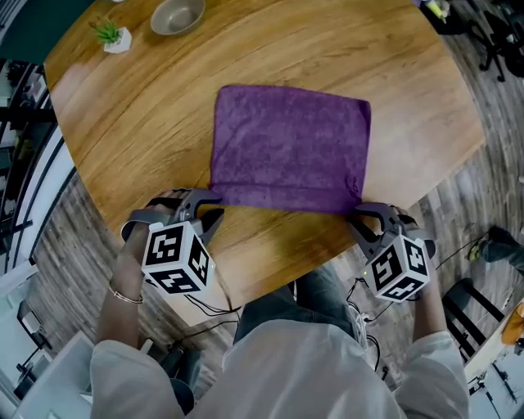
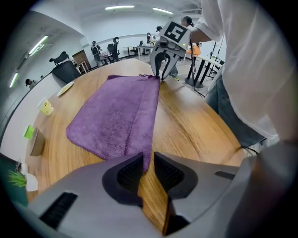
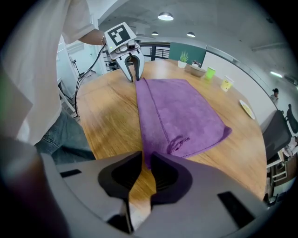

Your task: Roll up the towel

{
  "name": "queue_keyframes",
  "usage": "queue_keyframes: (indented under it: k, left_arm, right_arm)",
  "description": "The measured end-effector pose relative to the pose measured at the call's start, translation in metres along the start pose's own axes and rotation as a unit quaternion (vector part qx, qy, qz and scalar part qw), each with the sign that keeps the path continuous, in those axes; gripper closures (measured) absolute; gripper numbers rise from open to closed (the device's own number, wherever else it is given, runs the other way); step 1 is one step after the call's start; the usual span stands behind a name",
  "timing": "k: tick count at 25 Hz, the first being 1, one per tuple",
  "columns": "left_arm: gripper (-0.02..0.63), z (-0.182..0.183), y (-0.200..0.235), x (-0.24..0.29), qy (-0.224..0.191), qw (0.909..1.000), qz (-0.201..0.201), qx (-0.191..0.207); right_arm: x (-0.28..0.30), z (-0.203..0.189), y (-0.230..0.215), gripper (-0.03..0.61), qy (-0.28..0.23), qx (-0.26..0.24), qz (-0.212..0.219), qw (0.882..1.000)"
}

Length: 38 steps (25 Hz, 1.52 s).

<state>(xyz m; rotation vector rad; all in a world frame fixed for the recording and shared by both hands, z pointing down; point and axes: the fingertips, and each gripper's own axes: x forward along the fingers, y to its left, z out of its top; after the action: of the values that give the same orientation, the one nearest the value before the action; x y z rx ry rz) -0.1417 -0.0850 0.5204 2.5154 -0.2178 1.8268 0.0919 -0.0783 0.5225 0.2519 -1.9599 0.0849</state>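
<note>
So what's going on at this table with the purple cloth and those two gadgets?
A person holds a gripper in each hand and is setting up to roll a purple towel that lies on the wooden table. The left gripper has its fingers pinched on the towel's near left corner, and the right gripper pinches the near right corner. The towel is spread flat, and nothing is rolled yet.

The round wooden table [image 1: 270,49] carries a purple towel [image 1: 291,147], spread flat by the near edge. A bowl [image 1: 177,15] and a potted plant [image 1: 113,35] stand far left, well apart from it.
</note>
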Motion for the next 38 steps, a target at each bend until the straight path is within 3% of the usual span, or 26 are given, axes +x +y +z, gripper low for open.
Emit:
queue_keyframes:
  k: [9, 12, 14, 25, 38]
  left_arm:
    - [0.543, 0.0, 0.0, 0.005, 0.003, 0.9999, -0.011, 0.005]
    - [0.597, 0.001, 0.002, 0.005, 0.001, 1.0, 0.004, 0.005]
    - [0.598, 0.001, 0.002, 0.005, 0.001, 0.9999, 0.01, 0.001]
    - [0.598, 0.0, -0.039, -0.014, -0.01, 0.9988, -0.032, -0.034]
    - [0.598, 0.009, 0.007, -0.023, 0.002, 0.9985, -0.033, -0.044]
  right_arm:
    - [0.002, -0.002, -0.006, 0.555, -0.002, -0.008, -0.002, 1.0]
    - [0.001, -0.002, -0.006, 0.563, -0.003, -0.001, -0.002, 1.0]
    - [0.0, -0.003, -0.005, 0.566, -0.003, 0.006, 0.0, 1.0]
    - [-0.021, -0.005, 0.039, 0.568, -0.005, 0.045, 0.059, 0.997]
    - [-0.038, 0.002, -0.009, 0.566, -0.021, 0.085, 0.05, 0.995]
